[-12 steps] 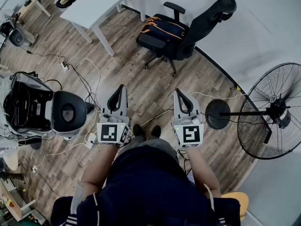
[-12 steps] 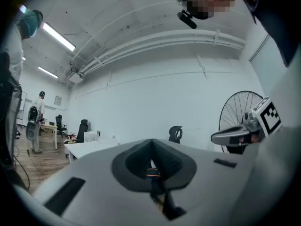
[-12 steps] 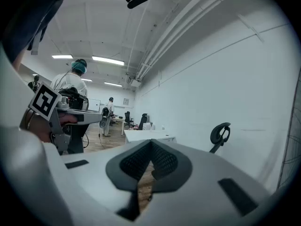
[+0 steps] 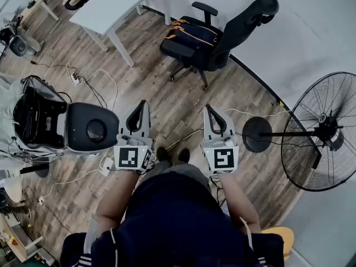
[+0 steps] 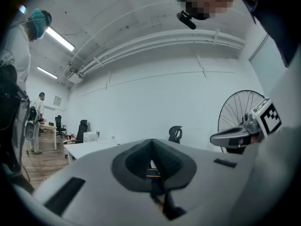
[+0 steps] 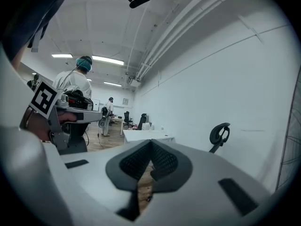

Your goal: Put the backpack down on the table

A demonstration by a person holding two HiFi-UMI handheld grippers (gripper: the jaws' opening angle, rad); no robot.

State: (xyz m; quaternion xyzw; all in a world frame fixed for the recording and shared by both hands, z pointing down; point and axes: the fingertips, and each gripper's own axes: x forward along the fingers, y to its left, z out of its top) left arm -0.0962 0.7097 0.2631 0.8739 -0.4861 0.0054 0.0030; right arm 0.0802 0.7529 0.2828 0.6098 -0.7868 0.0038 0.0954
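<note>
We get only a blurred sliver of the backpack (image 5: 151, 173) past the left tool's (image 5: 151, 142) closed jaws, while the counter (image 4: 119, 4) left of the chair (image 4: 239, 26) and the fan (image 4: 325, 131) right of it run off-frame.

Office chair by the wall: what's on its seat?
A dark backpack with orange trim lies on the seat of the black office chair, up against the backrest. It covers most of the seat, so its underside and anything beneath it can't be seen.

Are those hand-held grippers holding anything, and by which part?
Nothing is held: the left hand-held gripper and right hand-held gripper are shut, empty; the backpack lies on the chair.
</note>
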